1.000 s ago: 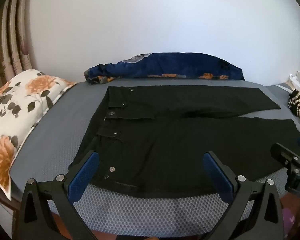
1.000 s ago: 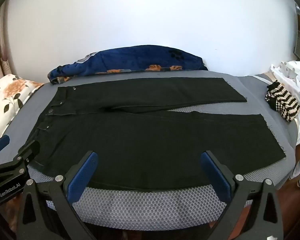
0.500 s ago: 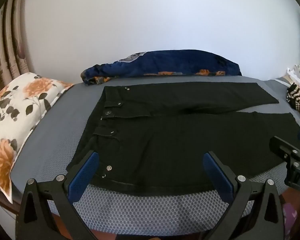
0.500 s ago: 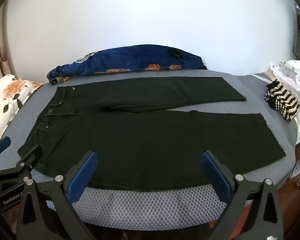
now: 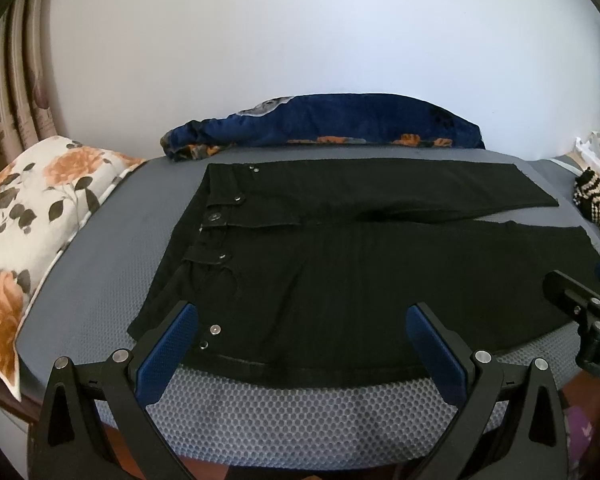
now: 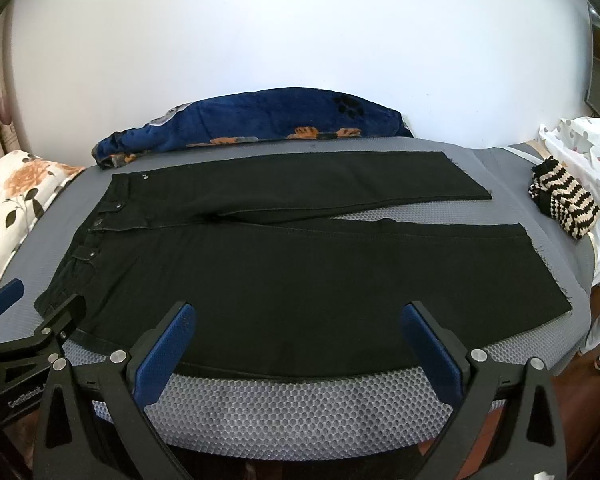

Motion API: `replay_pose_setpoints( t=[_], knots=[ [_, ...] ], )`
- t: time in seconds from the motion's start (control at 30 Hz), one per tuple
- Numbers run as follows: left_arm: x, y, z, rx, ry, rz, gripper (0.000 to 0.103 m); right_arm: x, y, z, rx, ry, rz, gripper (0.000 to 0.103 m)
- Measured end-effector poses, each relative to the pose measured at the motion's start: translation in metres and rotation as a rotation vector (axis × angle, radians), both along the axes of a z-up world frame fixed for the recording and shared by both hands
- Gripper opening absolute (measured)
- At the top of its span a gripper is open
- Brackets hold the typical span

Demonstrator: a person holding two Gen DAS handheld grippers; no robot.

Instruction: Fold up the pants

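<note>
While both claws hang spread and empty off the bed's near edge, the black denim pants (image 6: 284,264) lie flat lengthwise along it: waistband before the left claw (image 5: 300,344), hems nearer the right claw (image 6: 298,340).

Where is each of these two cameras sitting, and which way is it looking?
Left wrist: rides the open left gripper, looks across the bed at the pants' waist end; the right gripper's tip shows far right.
Right wrist: rides the open right gripper, looks at the pants nearer the leg ends; the left gripper shows lower left.
Both share the pants, the blue blanket, the pillow and the wall.
</note>
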State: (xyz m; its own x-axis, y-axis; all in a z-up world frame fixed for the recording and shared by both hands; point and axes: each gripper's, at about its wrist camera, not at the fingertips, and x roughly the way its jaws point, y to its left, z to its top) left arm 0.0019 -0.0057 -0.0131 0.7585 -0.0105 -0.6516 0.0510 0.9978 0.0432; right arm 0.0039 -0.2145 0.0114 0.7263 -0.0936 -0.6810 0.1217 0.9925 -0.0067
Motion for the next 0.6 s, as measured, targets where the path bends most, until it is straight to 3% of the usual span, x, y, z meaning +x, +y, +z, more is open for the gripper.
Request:
replay_pose_setpoints(
  t=[0.6],
  knots=[
    [0.0023, -0.0029, -0.0049, 0.018, 0.019, -0.015, 0.103, 0.0009, -0.0013, -0.003, 0.0, 0.012, -0.001, 0.102]
  ],
)
